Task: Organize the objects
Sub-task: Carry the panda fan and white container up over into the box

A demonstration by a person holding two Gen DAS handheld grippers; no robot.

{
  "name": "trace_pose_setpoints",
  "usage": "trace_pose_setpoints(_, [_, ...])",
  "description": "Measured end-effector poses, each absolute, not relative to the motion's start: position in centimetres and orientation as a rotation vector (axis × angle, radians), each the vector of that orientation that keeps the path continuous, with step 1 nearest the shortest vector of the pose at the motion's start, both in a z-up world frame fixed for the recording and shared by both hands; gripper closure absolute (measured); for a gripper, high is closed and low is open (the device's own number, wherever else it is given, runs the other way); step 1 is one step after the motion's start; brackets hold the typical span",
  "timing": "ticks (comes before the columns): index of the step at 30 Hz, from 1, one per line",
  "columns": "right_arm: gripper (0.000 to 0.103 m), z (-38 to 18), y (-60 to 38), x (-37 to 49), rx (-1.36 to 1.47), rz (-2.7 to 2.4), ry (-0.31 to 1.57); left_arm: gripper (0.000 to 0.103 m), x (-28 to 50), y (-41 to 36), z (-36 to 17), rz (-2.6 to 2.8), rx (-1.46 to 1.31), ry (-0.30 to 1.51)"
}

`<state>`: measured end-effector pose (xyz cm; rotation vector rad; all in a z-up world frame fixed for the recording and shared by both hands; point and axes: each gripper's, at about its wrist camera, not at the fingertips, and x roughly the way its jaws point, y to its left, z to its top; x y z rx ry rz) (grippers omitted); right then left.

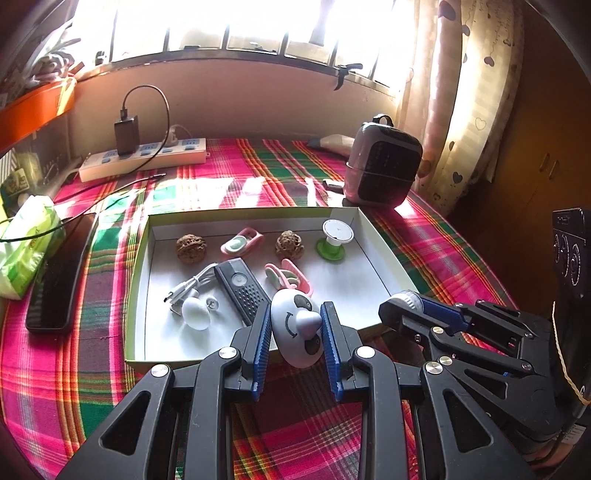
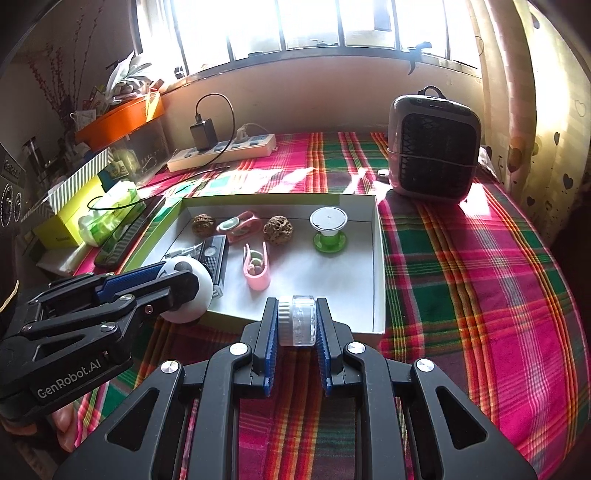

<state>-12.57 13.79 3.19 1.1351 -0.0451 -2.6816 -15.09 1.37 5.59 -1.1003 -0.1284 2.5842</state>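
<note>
Sunlight is pouring through the barred window [image 2: 314, 26] and washing out the panes. It is streaking across the plaid tablecloth [image 2: 480, 295] in pink, green and orange. A curtain with heart prints [image 1: 461, 110] is hanging at the right, glowing in the glare. Below the sill, the plain cream wall [image 1: 240, 103] is sitting in shade, while dark wooden cabinets [image 1: 535, 166] are looming beyond the curtain.

The tablecloth [image 2: 461, 295] is a plaid of pink, green, red and orange; the shallow box [image 1: 142, 266] has a white interior and a green outer rim. Both grippers are black with blue pads [image 1: 263, 332]; the panda toy [image 1: 295, 328] is white with black eye patches, and the small jar [image 2: 297, 320] is translucent white. The two clips [image 2: 255, 264] are pink with pale green, the two walnuts [image 1: 190, 249] brown, the spool [image 2: 328, 229] white on green
</note>
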Motion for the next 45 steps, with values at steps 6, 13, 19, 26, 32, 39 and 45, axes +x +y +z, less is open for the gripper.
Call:
trace_pose_setpoints(6, [0.083, 3.2, 13.9, -13.7, 1.138, -2.685, -0.035, 0.078, -16.3, 1.6, 5.5, 2.581, -1.104, -0.121])
trace_pose_setpoints(13, [0.083, 3.0, 14.0, -14.7, 1.147, -2.686, -0.027, 0.078, -17.5, 1.8, 5.4, 2.576, -1.106, -0.118])
trace_pose_setpoints(19, [0.083, 2.9, 14.1, -15.5, 1.155, -2.686, -0.014, 0.078, -18.3, 2.0, 5.3, 2.575, -1.108, -0.119])
trace_pose_setpoints(26, [0.083, 2.5, 14.0, -16.7, 1.169, -2.689, 0.007, 0.078, -19.5, 2.2, 4.8, 2.586, -1.119, -0.104])
trace_pose_setpoints(32, [0.083, 1.9, 13.9, -17.6, 1.187, -2.682, 0.013, 0.078, -20.3, 1.9, 4.3, 2.598, -1.145, -0.106])
trace_pose_setpoints(39, [0.083, 1.3, 13.9, -18.2, 1.204, -2.673, 0.010, 0.078, -20.9, 2.0, 3.8, 2.599, -1.157, -0.097])
trace_pose_setpoints(45, [0.083, 1.2, 13.8, -18.4, 1.198, -2.679, 0.027, 0.078, -21.2, 2.1, 3.8, 2.602, -1.150, -0.100])
